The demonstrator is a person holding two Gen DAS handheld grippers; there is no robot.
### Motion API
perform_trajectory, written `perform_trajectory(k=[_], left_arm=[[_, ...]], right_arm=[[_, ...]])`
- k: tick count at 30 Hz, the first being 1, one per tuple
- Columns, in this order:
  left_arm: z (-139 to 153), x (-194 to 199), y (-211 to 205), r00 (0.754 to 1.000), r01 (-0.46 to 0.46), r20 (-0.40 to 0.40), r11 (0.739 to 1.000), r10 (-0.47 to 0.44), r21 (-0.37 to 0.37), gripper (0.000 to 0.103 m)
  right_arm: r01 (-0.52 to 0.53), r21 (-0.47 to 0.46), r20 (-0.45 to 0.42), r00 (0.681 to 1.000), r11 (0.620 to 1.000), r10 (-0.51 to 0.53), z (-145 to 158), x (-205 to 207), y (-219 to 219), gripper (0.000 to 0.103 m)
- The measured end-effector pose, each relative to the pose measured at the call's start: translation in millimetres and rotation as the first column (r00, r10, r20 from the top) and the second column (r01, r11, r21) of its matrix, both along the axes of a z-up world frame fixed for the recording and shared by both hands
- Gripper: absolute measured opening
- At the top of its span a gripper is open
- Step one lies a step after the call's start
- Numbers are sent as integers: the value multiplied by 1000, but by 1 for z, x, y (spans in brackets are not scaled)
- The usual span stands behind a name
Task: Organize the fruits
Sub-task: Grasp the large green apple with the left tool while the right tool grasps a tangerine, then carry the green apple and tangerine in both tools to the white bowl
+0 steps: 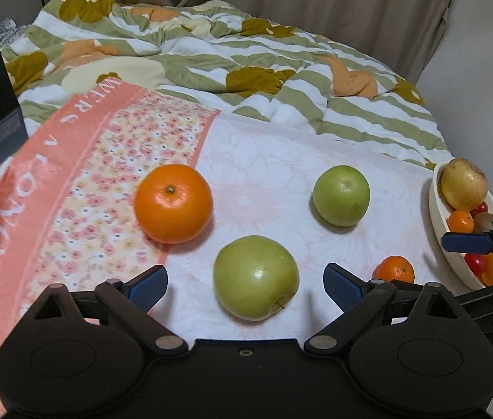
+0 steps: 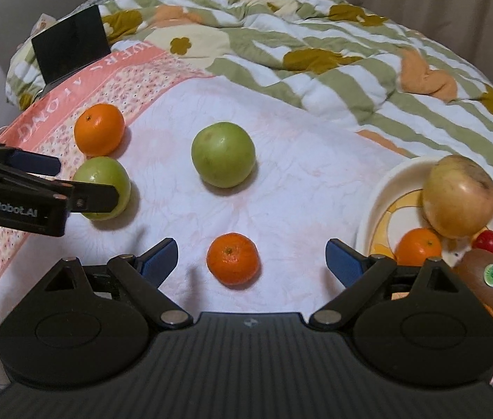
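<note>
Between the spread pads of the left tool [image 1: 245, 284] sat the near green apple [image 1: 256, 277], untouched, the jaws standing wide on either side and holding nothing. The right tool [image 2: 252, 258] gaped just as wide around the small mandarin [image 2: 233, 258], also not gripped. Both fruits lay on a soft bed cloth [image 2: 298, 146], so the likeliest slip, as I judged it, was a round fruit rolling off as 1 pad met it before the other, or the cloth dimpling under a downward push and tipping the fruit away.

Taking the near green apple as landmark: the mandarin lay just to its right, the big orange [image 1: 173, 203] beyond it to the left on the pink floral border, and a 2nd green apple [image 1: 341, 195] beyond it to the right. Well to the right stood the white bowl [image 1: 436, 216], already crowded with a yellowish apple [image 1: 463, 183], a kiwi [image 2: 482, 277], a small orange and red cherry tomatoes; a fruit dropped in carelessly could have bounced out or knocked the pile.

The 2 tools worked close together, so their arms could have clashed. Farther back lay the rumpled striped quilt [image 1: 281, 70], with a dark box [image 2: 71, 43] far to the left.
</note>
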State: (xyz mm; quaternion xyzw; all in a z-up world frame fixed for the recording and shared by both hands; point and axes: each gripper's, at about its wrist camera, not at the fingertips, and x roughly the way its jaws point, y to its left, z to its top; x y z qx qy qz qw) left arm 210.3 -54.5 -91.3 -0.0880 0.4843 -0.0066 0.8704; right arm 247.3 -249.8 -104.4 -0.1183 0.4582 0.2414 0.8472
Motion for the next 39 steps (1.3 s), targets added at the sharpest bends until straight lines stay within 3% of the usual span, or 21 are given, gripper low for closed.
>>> perform_trajectory(k=[2,4,8,13,21,24,39], left_arm=[[-5,3,-2,1000,8,-10,1000,-8,-7,85],[-10,5,-3,1000,15,-18,1000,-15,-18,77],[-15,7,-5,1000,16,-20,1000,-16,-26,61],[-16,7,-2,1000,19,-15,999,-19,-33,61],[-15,1,-2,999,31,-14,999,-31,-30,61],[-15,-2,-1,1000,28,-13,999,-28,-22,60],[18,-30,2,997,41,60,999,-40,-9,60]], right_arm=[[-7,3,-9,1000,1000,7,-4,2,1,103],[-12,4,-28,1000,1000,12,-8,5,2,95],[-16,6,-45,999,1000,16,-14,5,2,94],[-20,12,-63,998,1000,21,-19,5,4,78],[-30,6,-61,998,1000,30,-20,4,9,67],[-30,1,-47,998,1000,30,-20,2,11,51],[-11,33,8,1000,999,11,5,-21,1,51]])
